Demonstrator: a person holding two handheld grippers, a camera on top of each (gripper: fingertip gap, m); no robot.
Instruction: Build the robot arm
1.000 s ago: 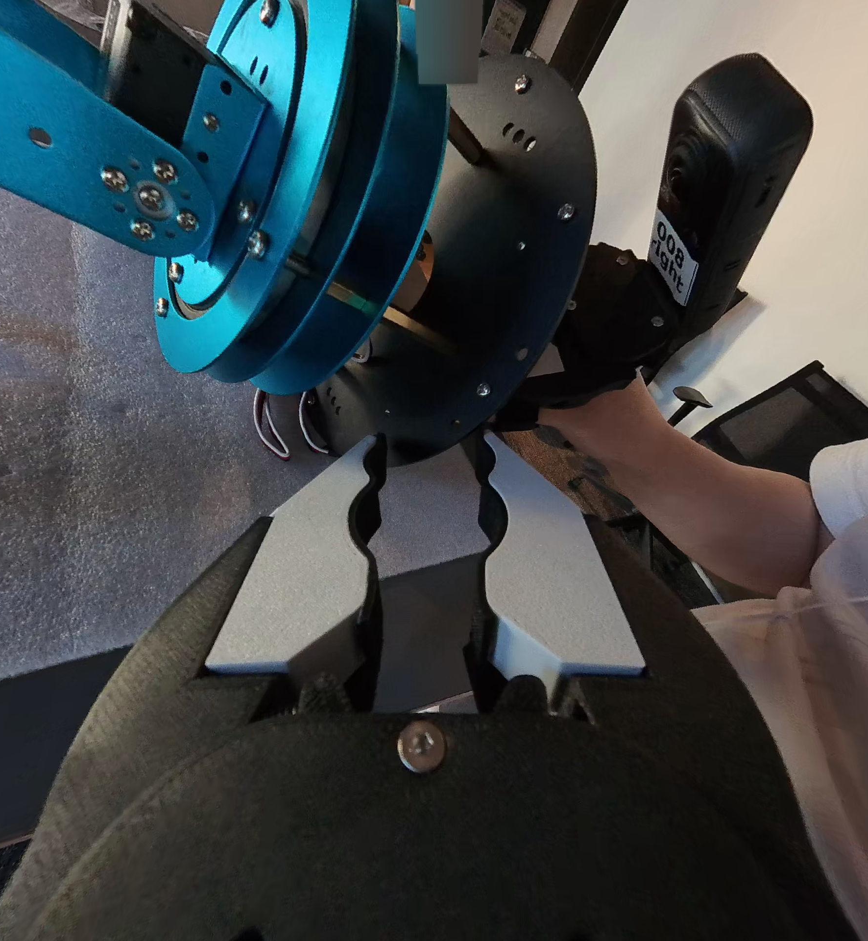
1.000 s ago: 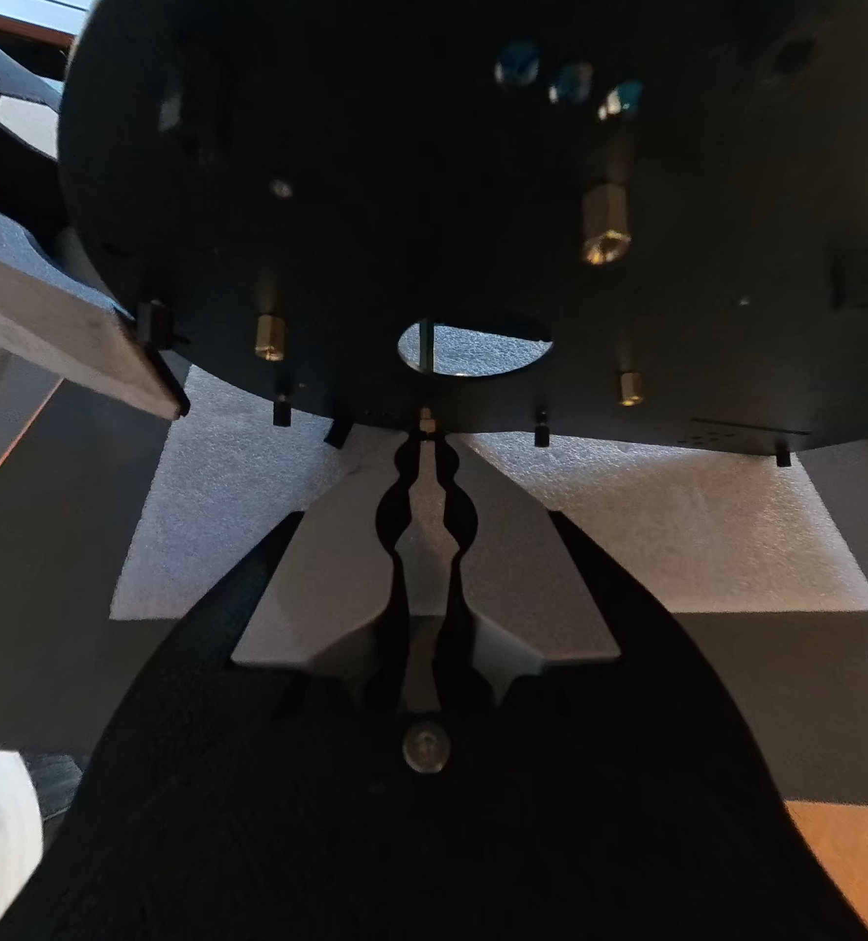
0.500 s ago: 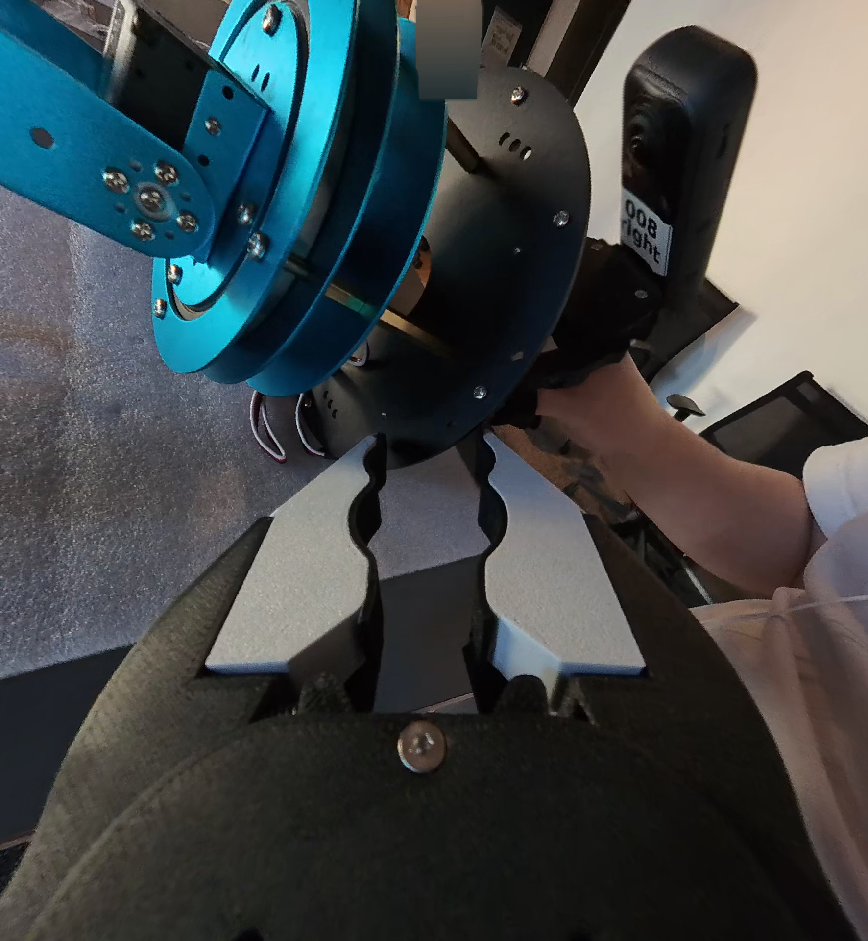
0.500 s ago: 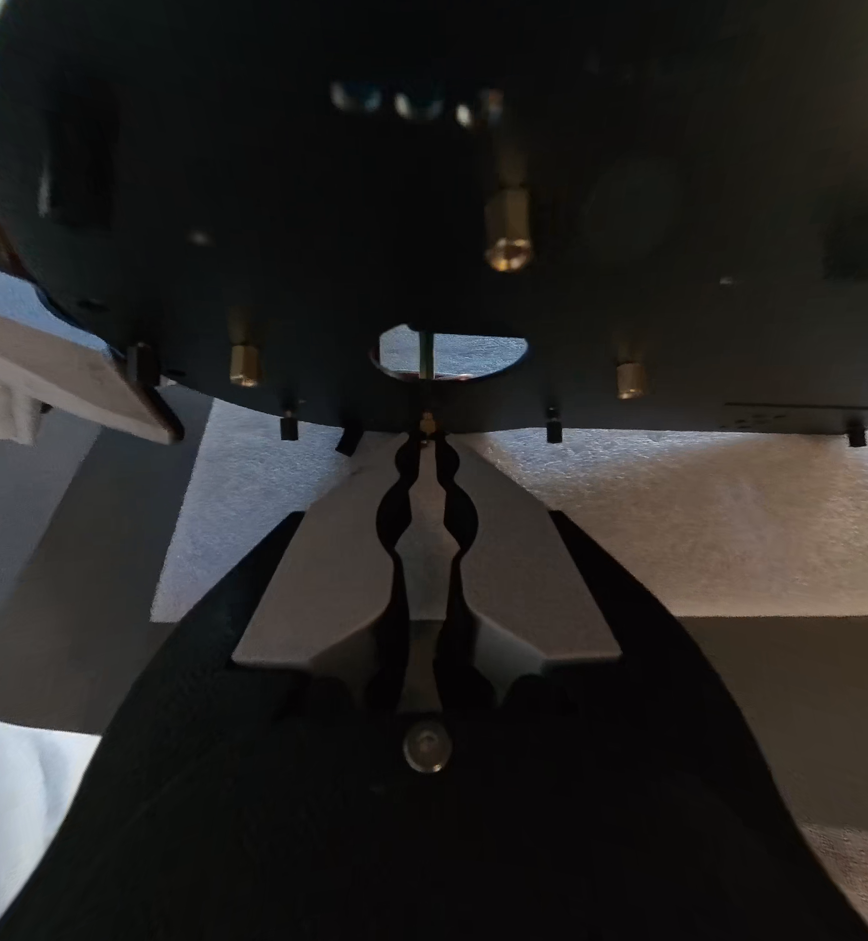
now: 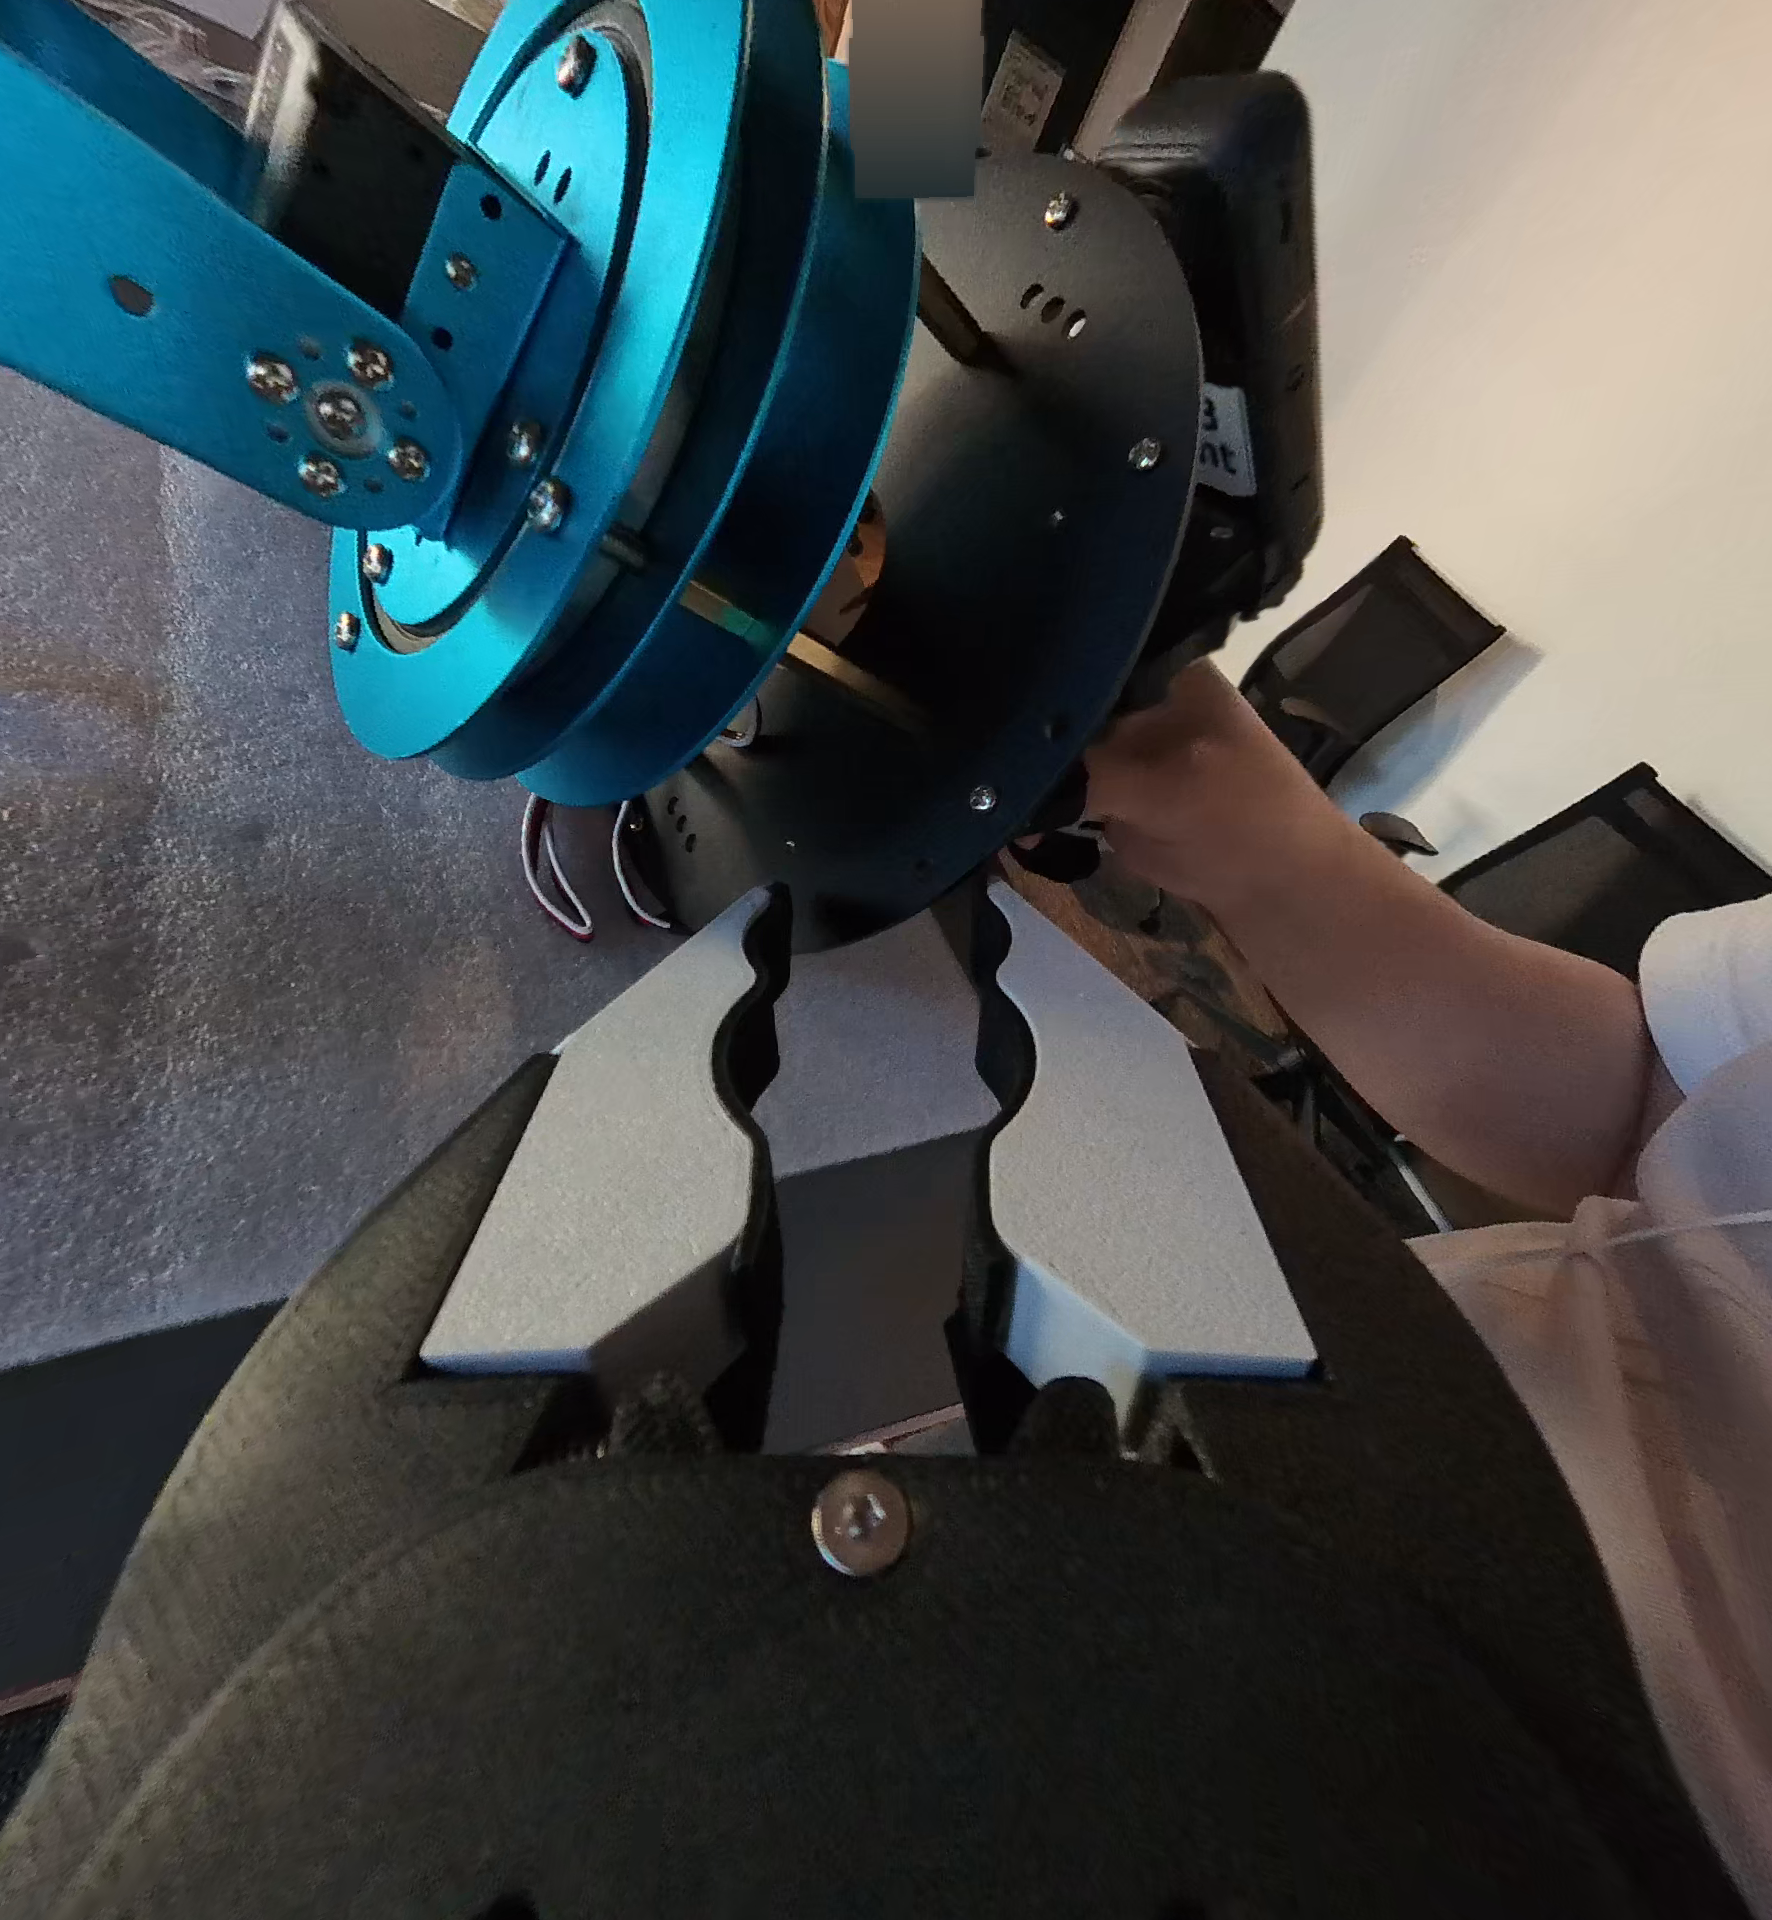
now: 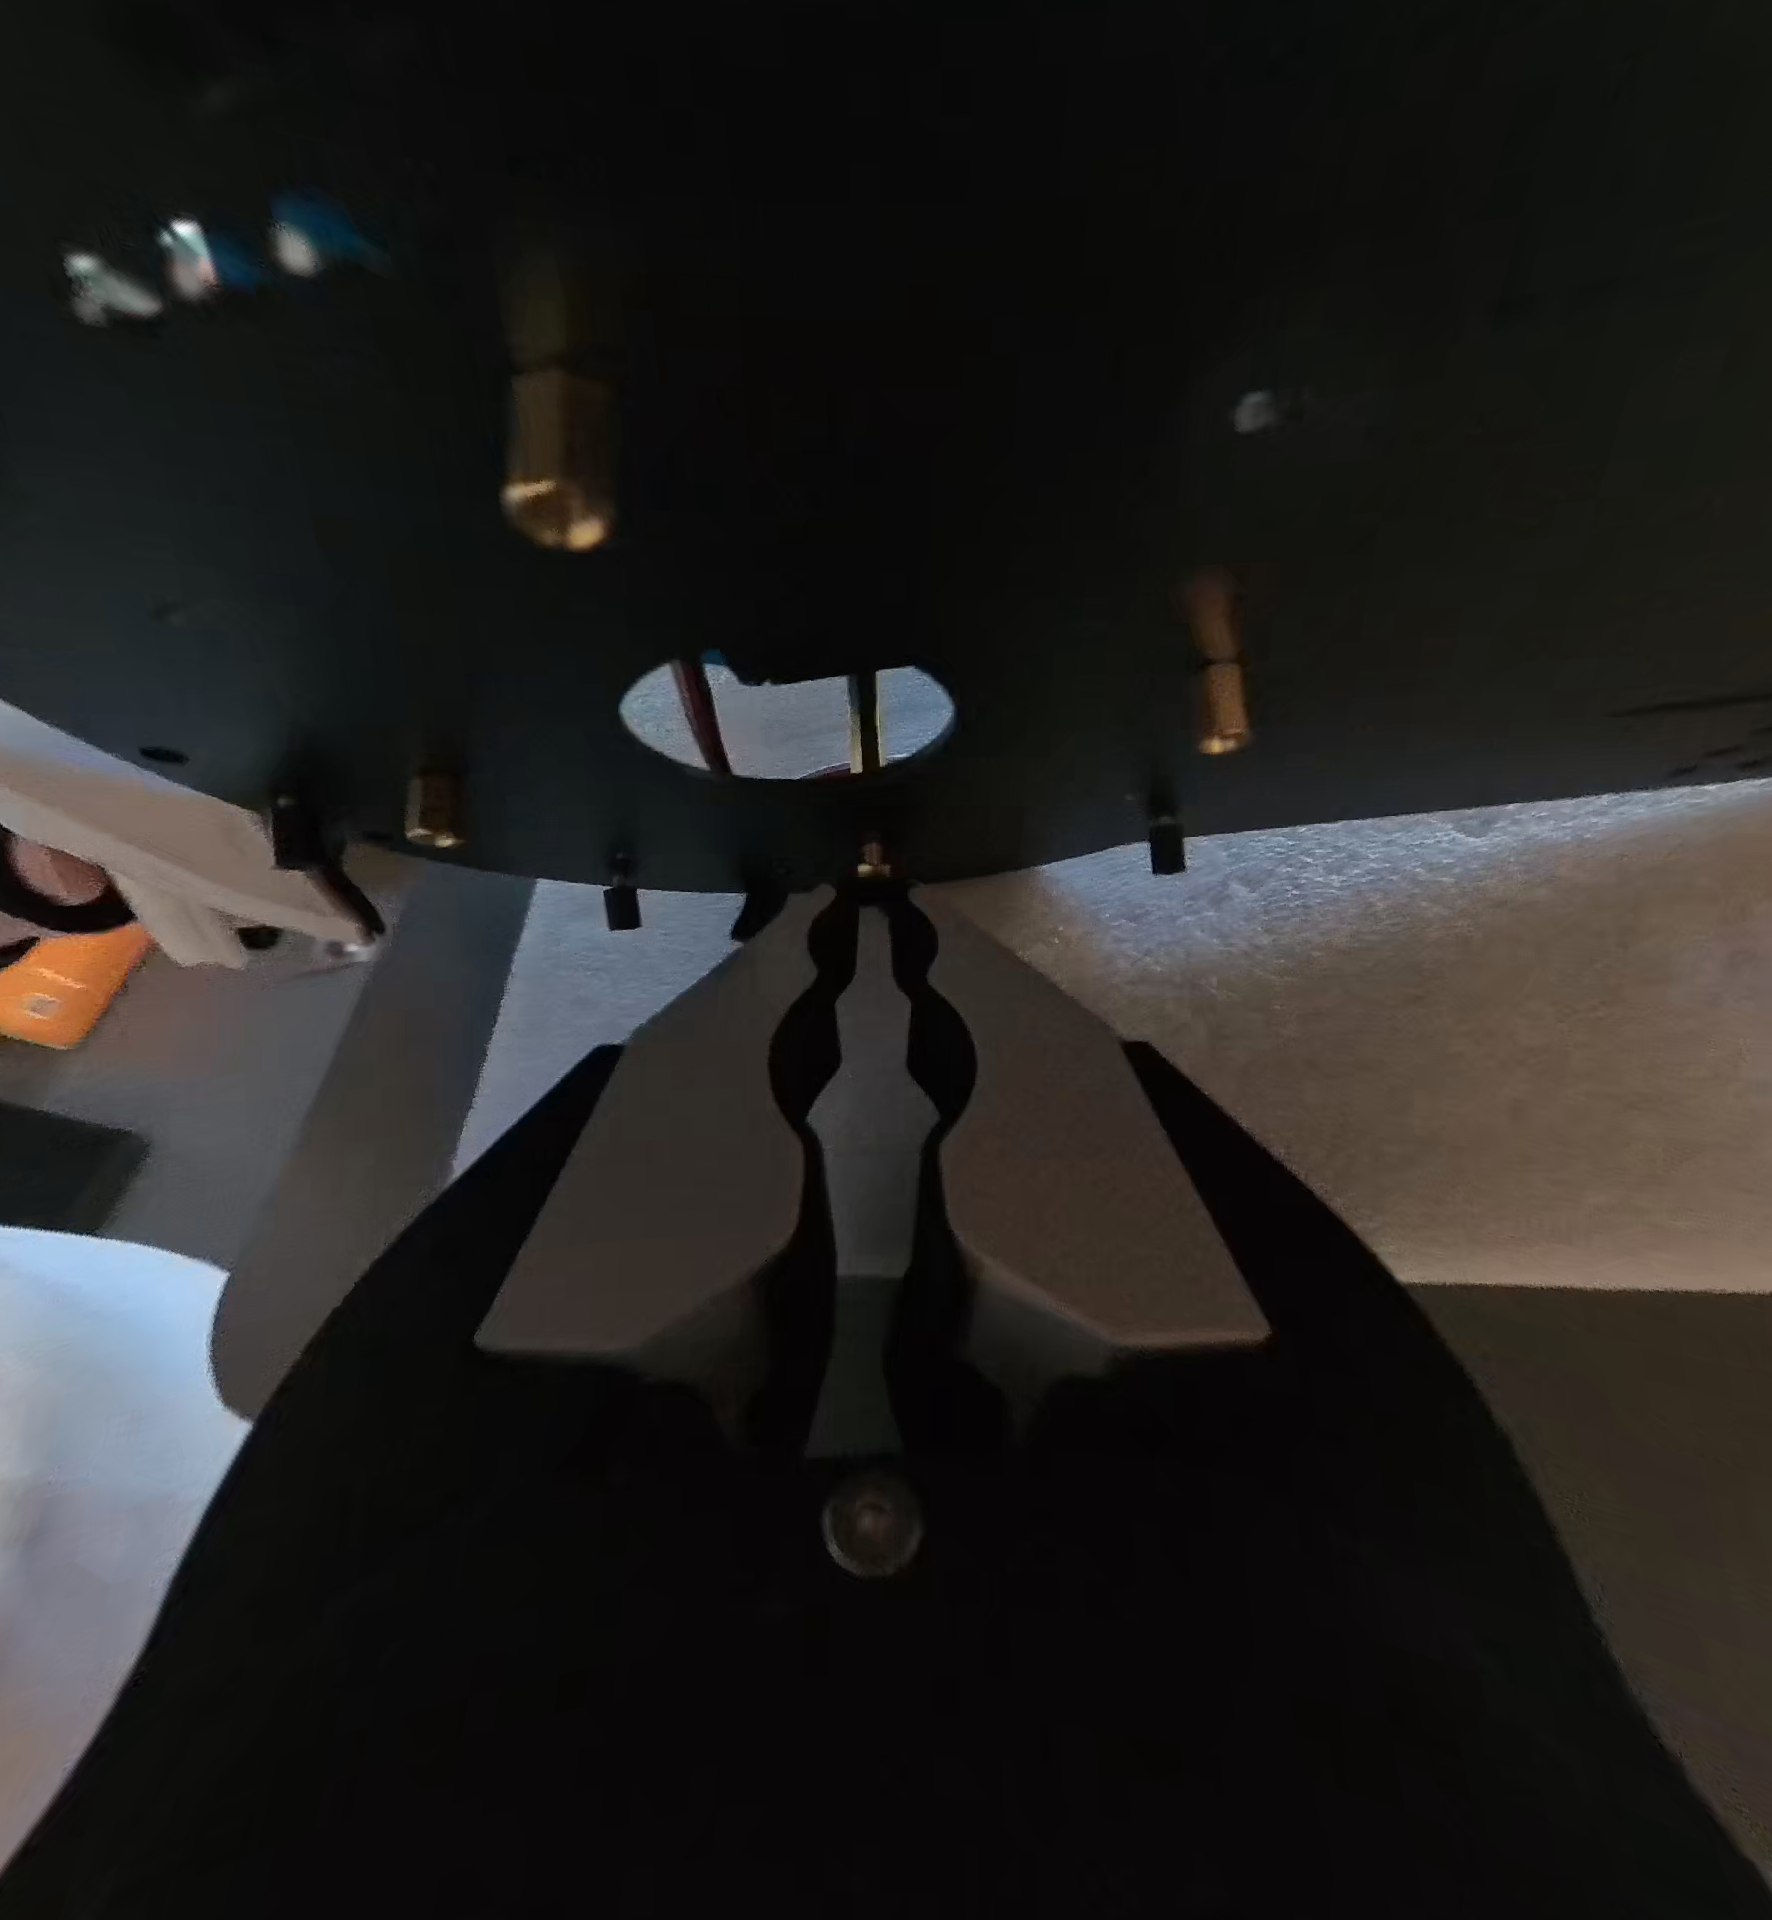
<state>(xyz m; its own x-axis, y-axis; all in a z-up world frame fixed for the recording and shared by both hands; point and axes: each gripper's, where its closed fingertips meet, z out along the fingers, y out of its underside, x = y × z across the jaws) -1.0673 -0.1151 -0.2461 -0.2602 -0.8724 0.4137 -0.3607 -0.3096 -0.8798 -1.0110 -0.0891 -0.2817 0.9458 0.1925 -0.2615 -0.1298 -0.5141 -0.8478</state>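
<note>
A small robot-arm base is tilted above a white foam sheet (image 5: pixel 186 935): blue round discs (image 5: pixel 653 416) with a blue arm bracket (image 5: pixel 134 260), on a black round base plate (image 5: pixel 1017 520). My left gripper (image 5: pixel 871 914) is shut on the lower rim of the black plate. In the right wrist view the plate's dark underside (image 6: pixel 965 364) fills the top, with brass standoffs (image 6: pixel 555 457) and an oval hole (image 6: pixel 788 717). My right gripper (image 6: pixel 869 902) is shut on a small brass standoff (image 6: pixel 869 857) at the plate's near rim. The left gripper's finger (image 6: pixel 134 831) shows at the plate's left rim.
The right gripper's black body (image 5: pixel 1266 312) and a person's forearm (image 5: pixel 1381 935) sit behind the plate. Red and white wires (image 5: pixel 560 883) hang under the base. Black chairs (image 5: pixel 1588 862) stand by the wall. An orange object (image 6: pixel 51 997) lies on the dark table at left. My hands' fingertips stand some 7 cm from each other.
The right gripper's body has moved left, further behind the plate, in the left wrist view. In the right wrist view the plate's underside has turned and come closer. Both grips hold.
</note>
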